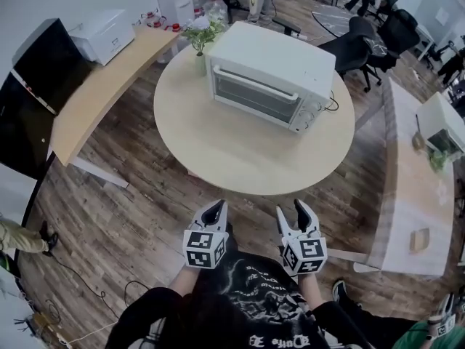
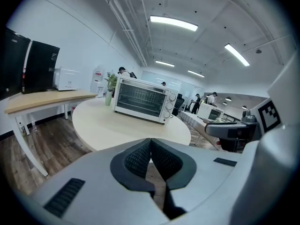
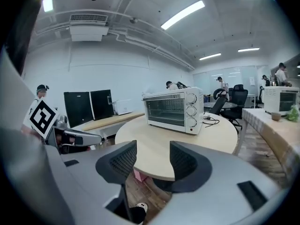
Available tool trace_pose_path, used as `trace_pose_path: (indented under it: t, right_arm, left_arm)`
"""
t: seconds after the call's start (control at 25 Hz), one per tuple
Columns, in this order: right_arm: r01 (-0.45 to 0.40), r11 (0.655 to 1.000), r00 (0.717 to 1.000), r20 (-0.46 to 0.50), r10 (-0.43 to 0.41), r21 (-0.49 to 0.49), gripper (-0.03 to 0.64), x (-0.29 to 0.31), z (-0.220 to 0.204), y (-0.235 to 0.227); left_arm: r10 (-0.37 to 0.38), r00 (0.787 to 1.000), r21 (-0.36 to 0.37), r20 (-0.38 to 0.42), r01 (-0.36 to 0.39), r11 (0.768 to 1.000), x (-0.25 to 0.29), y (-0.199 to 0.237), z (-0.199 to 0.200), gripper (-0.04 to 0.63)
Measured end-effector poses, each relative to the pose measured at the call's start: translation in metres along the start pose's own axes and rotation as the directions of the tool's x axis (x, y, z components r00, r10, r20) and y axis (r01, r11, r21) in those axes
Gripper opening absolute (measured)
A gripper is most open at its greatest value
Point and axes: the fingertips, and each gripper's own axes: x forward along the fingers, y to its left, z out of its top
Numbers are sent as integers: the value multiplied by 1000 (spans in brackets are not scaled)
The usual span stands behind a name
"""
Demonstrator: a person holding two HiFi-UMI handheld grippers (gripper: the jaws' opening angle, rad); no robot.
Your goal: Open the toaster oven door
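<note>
A white toaster oven (image 1: pixel 270 75) stands on the round wooden table (image 1: pixel 240 151), its glass door shut and its knobs at the right end. It also shows in the left gripper view as the toaster oven (image 2: pixel 142 99) and in the right gripper view as the toaster oven (image 3: pixel 172 108). Both grippers hang low in front of the person, short of the table's near edge. My left gripper (image 1: pixel 216 209) has its jaws together with nothing between them. My right gripper (image 1: pixel 296 211) has its jaws apart and empty.
A small potted plant (image 1: pixel 200 41) stands left of the oven. A long wooden desk (image 1: pixel 102 86) with a white printer (image 1: pixel 103 33) runs at the left. Office chairs (image 1: pixel 363 42) sit behind the table. Another table (image 1: pixel 414 187) lies at the right.
</note>
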Motion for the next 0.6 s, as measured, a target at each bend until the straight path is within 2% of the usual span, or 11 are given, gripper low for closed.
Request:
trace_pose_path:
  t: [0.12, 0.28, 0.44, 0.6]
  right_arm:
    - [26, 1000, 1000, -5, -26, 16, 241, 35, 16, -11]
    - [51, 998, 998, -31, -52, -29, 243, 82, 40, -18]
    - [66, 994, 998, 20, -68, 84, 261, 121, 75, -31]
    - [91, 984, 993, 64, -102, 155, 261, 151, 103, -48]
  left_arm:
    - [-19, 1000, 14, -4, 19, 1000, 30, 23, 23, 17]
    - [-30, 999, 27, -14, 31, 999, 66, 56, 53, 17]
    - [-53, 998, 39, -25, 54, 998, 101, 83, 80, 17]
    - [-80, 996, 87, -43, 83, 993, 126, 102, 93, 17]
